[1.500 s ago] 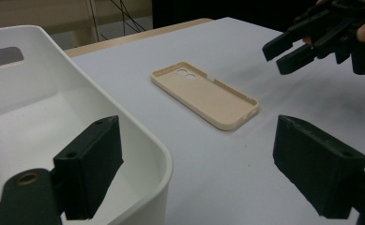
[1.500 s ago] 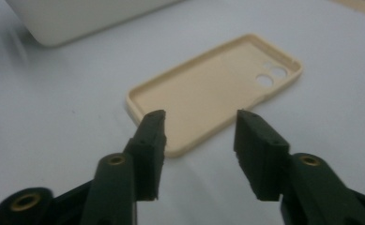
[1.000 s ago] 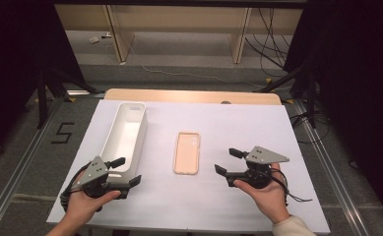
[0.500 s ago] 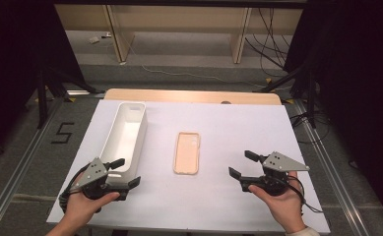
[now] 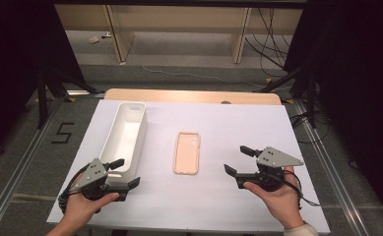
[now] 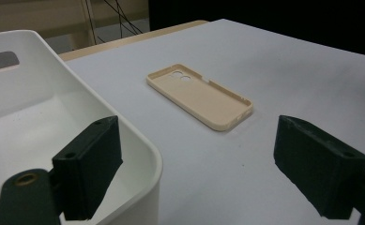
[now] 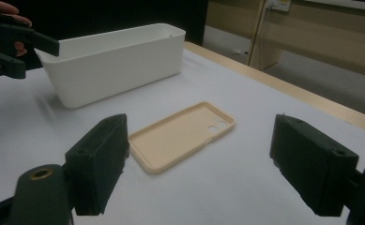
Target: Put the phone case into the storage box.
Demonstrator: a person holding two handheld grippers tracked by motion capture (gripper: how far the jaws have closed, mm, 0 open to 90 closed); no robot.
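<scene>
Nearest the person, at the front of the white table [image 5: 199,206], two hands hold a gripper each. The left gripper [image 5: 122,172] sits at the near left, its jaws spread wide and holding nothing; one jaw hangs over the near end of the bin [image 5: 125,135], the other over bare table just beside it. In the left gripper view the left jaw stands above the bin's rounded corner and the right jaw is clear of everything. The right gripper [image 5: 238,161] rests at the near right, jaws likewise wide apart and empty, turned toward the middle of the table. Between the two grippers and a little farther on lies the case [image 5: 187,152], a beige phone case, flat on the table with its hollow side up and its camera holes at the far end. It touches neither gripper nor the bin. In the right gripper view the case [image 7: 182,134] shows between the two jaws, beyond them. The bin, long, white and empty, runs along the left side toward the far edge, where a wooden strip [image 5: 189,96] borders the table.
</scene>
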